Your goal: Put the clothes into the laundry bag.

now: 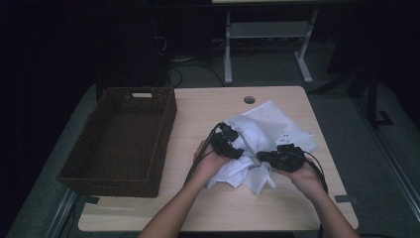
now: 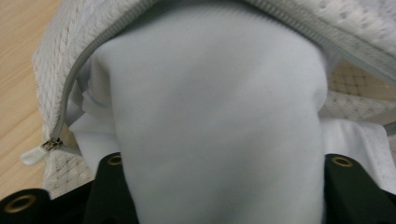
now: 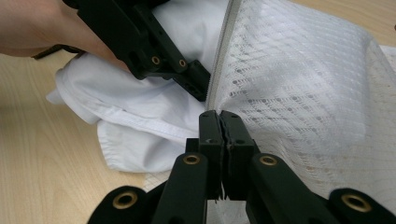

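My right gripper (image 3: 219,116) pinches the mesh bag's (image 3: 299,93) zipper edge; my left gripper (image 1: 229,144), jaws apart, seems to cradle the white garment (image 2: 215,116), not squeezing.

Left of the left gripper (image 1: 233,140) the tabletop (image 1: 198,106) lies bare up to the wicker basket (image 1: 119,141), whose tall wall (dark, close-woven) bars the way further left. Between the two grippers the white garment (image 2: 215,116) and mesh bag (image 3: 299,93) crowd the gap. Right of the right gripper (image 1: 265,157) only a narrow strip of table remains. Nearer the person, wood is free.
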A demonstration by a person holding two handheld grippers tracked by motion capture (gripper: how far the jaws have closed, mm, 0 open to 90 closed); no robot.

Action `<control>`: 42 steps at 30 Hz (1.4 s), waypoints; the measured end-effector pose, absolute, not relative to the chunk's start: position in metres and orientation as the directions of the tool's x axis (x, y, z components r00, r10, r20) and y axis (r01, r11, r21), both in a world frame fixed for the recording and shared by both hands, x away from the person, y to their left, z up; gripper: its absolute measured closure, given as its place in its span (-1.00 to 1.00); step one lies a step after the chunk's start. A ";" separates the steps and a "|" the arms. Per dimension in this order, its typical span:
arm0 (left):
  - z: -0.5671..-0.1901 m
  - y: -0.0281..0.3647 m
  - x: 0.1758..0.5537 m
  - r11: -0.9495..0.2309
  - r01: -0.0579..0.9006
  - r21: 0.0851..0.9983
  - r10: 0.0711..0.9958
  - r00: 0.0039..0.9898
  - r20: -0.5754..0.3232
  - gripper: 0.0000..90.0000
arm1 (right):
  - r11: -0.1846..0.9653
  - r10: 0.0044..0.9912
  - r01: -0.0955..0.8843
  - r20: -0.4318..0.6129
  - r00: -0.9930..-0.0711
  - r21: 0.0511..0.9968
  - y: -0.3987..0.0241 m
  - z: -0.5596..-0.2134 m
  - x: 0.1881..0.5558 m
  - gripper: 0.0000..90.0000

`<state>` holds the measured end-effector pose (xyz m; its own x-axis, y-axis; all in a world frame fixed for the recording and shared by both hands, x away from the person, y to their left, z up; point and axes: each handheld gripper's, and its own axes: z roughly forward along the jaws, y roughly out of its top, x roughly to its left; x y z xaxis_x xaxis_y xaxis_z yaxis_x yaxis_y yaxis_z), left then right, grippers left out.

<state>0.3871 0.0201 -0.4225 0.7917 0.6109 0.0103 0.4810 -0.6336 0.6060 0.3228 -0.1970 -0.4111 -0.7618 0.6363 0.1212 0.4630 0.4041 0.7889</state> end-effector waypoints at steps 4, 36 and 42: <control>-0.421 0.025 0.384 -0.629 0.464 0.624 0.596 0.803 0.005 -0.19 | 0.406 0.636 0.461 0.118 -0.763 0.789 -0.198 -0.411 0.323 0.95; -0.410 0.134 0.288 -0.561 0.415 0.717 0.551 0.833 -0.050 -0.63 | 0.403 0.665 0.487 0.118 -0.738 0.775 -0.224 -0.421 0.301 0.95; -0.434 0.140 0.289 -0.582 0.427 0.692 0.544 0.837 -0.058 -0.61 | 0.406 0.665 0.486 0.115 -0.738 0.774 -0.226 -0.423 0.300 0.95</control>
<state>0.2890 0.1396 -0.4336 0.8370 0.5440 -0.0584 0.4266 -0.5821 0.6922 0.3001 -0.2256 -0.4231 -0.7381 0.6648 0.1152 0.4862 0.4057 0.7739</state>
